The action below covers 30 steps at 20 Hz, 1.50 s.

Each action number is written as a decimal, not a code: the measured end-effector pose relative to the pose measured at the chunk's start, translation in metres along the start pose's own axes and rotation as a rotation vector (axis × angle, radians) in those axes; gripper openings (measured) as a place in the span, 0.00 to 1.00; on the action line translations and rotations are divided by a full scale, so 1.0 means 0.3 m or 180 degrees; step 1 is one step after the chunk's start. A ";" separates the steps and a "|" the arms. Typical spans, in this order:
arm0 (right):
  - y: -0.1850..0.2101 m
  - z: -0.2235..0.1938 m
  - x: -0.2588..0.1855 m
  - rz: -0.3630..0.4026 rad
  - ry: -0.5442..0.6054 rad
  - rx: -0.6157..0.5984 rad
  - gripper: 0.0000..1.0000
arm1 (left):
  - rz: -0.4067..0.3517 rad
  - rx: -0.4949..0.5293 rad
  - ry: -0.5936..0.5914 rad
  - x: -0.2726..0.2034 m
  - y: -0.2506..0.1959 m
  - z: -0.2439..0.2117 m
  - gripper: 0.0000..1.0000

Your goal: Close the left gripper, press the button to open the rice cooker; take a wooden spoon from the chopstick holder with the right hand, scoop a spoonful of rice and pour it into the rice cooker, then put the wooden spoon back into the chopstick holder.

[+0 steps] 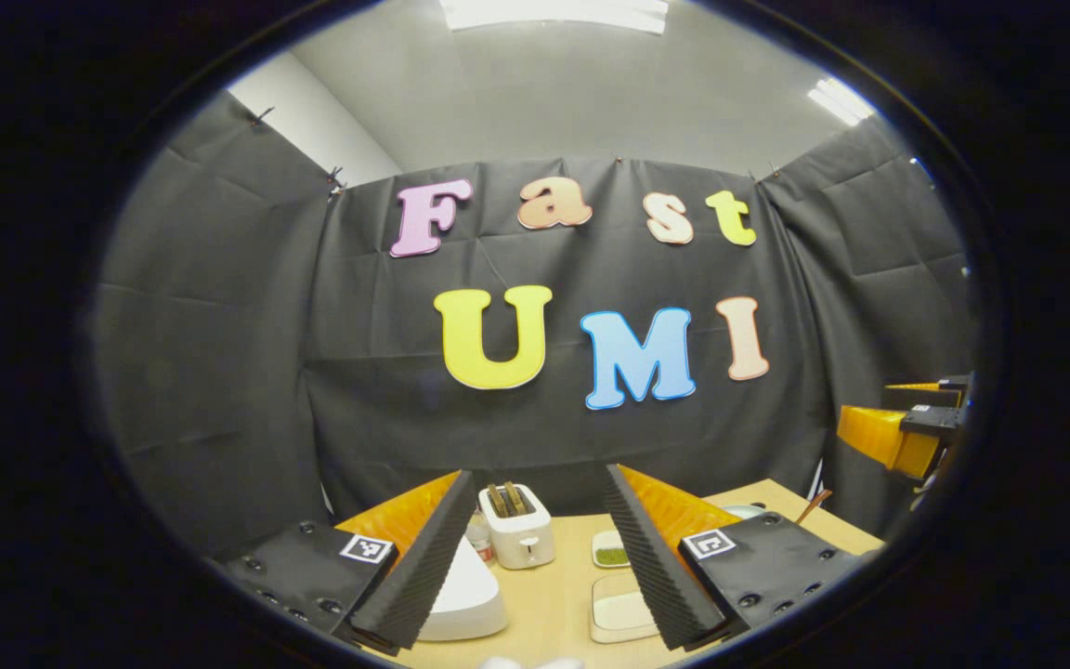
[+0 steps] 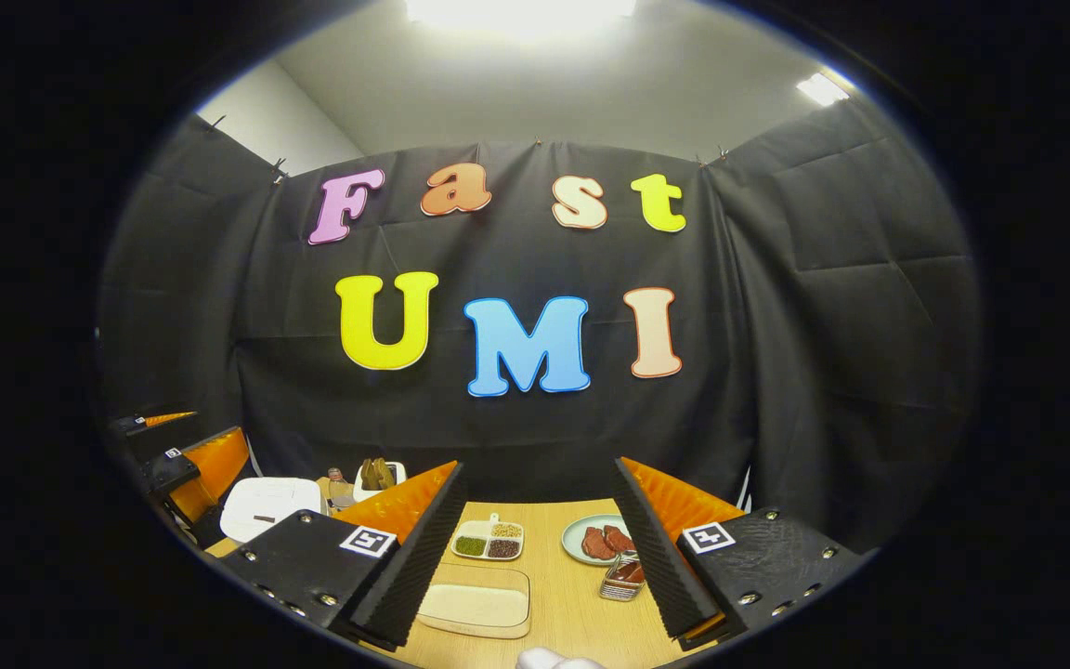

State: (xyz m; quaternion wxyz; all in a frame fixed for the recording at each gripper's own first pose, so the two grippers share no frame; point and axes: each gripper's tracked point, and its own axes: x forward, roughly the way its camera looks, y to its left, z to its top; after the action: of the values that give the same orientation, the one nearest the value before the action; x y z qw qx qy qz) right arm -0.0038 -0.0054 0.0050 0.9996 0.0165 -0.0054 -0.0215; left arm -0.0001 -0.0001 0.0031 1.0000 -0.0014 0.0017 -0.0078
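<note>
Low on the pale wooden table [image 2: 581, 613], the white rice cooker [image 2: 270, 506] sits at the left, partly hidden behind the left gripper [image 1: 535, 557]; the shallow tray of white rice [image 2: 475, 606] lies between the right gripper [image 2: 540, 557] fingers. Both jaws stand apart, holding nothing. Black cloth walls the booth; a metal holder [image 2: 623, 576] is half hidden.

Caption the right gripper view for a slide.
Open right gripper above the wooden table, framing a shallow rectangular tray of white rice and a four-compartment grain dish.
</note>
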 end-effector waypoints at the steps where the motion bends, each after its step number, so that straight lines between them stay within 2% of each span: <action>1: 0.000 0.001 0.000 -0.0004 0.0004 -0.0004 0.96 | 0.0003 -0.0018 0.0008 -0.001 0.003 -0.004 0.99; 5: 0.006 -0.005 -0.006 -0.0009 0.0024 -0.0014 0.96 | 0.0104 0.0103 -0.0096 -0.001 0.035 0.030 0.99; 7: 0.006 -0.007 -0.006 -0.0015 0.0030 -0.0007 0.96 | 0.0052 0.0144 -0.0109 0.003 0.020 0.029 0.95; 10: 0.008 -0.008 -0.003 -0.0020 0.0033 0.0010 0.96 | -0.0069 0.0062 -0.0024 0.005 -0.005 0.001 0.63; 12: 0.010 -0.014 -0.001 -0.0016 0.0046 0.0003 0.96 | 0.0013 -0.0021 0.0041 0.018 0.034 -0.025 0.42; 15: 0.009 -0.019 0.007 -0.0018 0.0068 -0.0010 0.96 | -0.0001 -0.0102 0.0165 0.041 0.034 -0.069 0.10; 19: 0.000 -0.028 0.011 -0.0039 0.0098 -0.0050 0.96 | -0.0069 -0.0149 0.0188 0.085 0.052 -0.072 0.09; 21: -0.001 -0.031 0.016 -0.0051 0.0122 -0.0065 0.96 | 0.0002 -0.0141 0.0208 0.122 0.089 -0.090 0.08; 25: -0.009 -0.047 0.013 -0.0059 0.0197 -0.0133 0.96 | 0.0333 -0.0138 0.0447 0.244 0.233 -0.208 0.08; 30: -0.028 -0.071 0.018 -0.0090 0.0300 -0.0286 0.96 | 0.0829 -0.0220 0.0912 0.385 0.443 -0.495 0.07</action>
State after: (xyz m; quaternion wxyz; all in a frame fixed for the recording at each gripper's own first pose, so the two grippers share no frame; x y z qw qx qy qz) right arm 0.0015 -0.0132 -0.0166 0.9981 -0.0273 0.0430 -0.0350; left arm 0.1169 0.1306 -0.1463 0.9814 -0.0344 0.1445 0.1216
